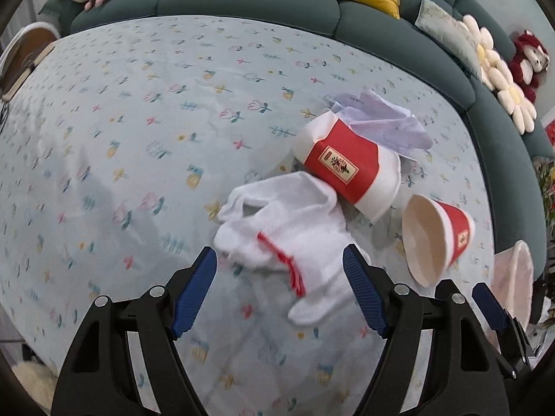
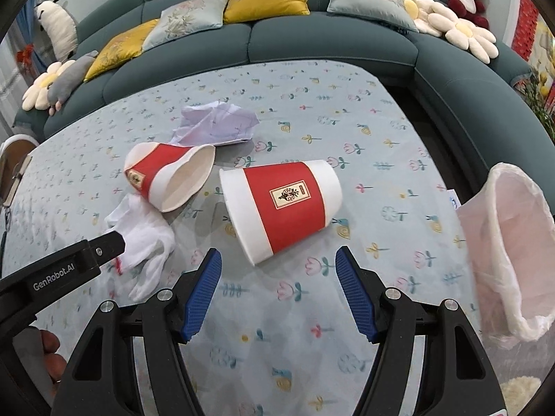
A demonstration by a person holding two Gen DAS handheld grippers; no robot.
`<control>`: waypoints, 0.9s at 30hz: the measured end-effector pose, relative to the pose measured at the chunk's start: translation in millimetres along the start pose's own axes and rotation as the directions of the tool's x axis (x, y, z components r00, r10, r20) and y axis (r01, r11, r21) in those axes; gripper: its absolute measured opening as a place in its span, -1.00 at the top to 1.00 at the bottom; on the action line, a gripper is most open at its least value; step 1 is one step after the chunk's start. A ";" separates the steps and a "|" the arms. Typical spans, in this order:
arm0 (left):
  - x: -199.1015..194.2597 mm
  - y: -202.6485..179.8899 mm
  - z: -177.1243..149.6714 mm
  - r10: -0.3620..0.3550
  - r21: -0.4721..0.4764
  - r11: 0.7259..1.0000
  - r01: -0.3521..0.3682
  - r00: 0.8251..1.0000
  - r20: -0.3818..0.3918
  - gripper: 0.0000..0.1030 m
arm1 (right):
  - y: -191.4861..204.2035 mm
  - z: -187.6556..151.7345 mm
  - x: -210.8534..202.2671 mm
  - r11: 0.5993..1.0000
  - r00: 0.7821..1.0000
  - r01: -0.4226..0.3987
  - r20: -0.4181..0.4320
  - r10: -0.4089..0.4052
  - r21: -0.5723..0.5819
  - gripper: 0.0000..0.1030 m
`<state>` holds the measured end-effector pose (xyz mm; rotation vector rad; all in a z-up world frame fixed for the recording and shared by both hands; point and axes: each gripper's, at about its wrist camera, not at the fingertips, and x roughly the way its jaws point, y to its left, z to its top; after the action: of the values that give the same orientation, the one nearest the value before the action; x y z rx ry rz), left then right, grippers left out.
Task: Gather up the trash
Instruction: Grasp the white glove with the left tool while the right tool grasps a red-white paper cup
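Trash lies on table w/ floral cloth. Landmark: near cup, on its side. Far cup just left of it, also tipped. Paper wad behind far cup. Glove left-front of near cup. Bin w/ bag well right. Left claw spread, over glove. Right claw spread, just in front of near cup.

The white glove was smeared with blur in the left wrist view, its lower fingers partly behind a blue pad. The bin bag (pale pink) ran off the right edge; its inside could not be seen.
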<state>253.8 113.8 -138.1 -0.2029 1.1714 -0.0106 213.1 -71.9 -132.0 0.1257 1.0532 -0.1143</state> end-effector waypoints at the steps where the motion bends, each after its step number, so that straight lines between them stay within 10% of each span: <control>1: 5.0 -1.5 2.3 -0.002 0.007 1.000 0.002 1.000 -0.005 -0.39 | -0.1 1.1 3.8 1.000 1.000 0.006 -0.002 -0.006 0.005 -0.27; 10: 25.3 -13.7 5.1 -0.003 0.048 0.999 0.004 1.000 -0.020 0.11 | -6.4 7.2 26.4 0.999 0.999 0.032 -0.031 -0.031 0.039 -0.20; 16: 16.9 -30.1 -5.4 -0.037 0.111 0.993 0.039 0.999 -0.026 0.72 | -21.3 4.5 24.6 0.997 0.999 0.021 -0.037 -0.019 0.070 0.36; 27: -23.2 -72.9 -41.5 -0.111 0.144 0.983 0.113 0.994 -0.019 0.74 | -76.9 -8.2 -19.2 0.989 1.000 0.022 0.018 -0.025 0.145 0.91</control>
<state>213.8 38.5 -120.5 -0.1402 1.1635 -0.1952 184.8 -145.8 -123.0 0.2431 1.0261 -0.2132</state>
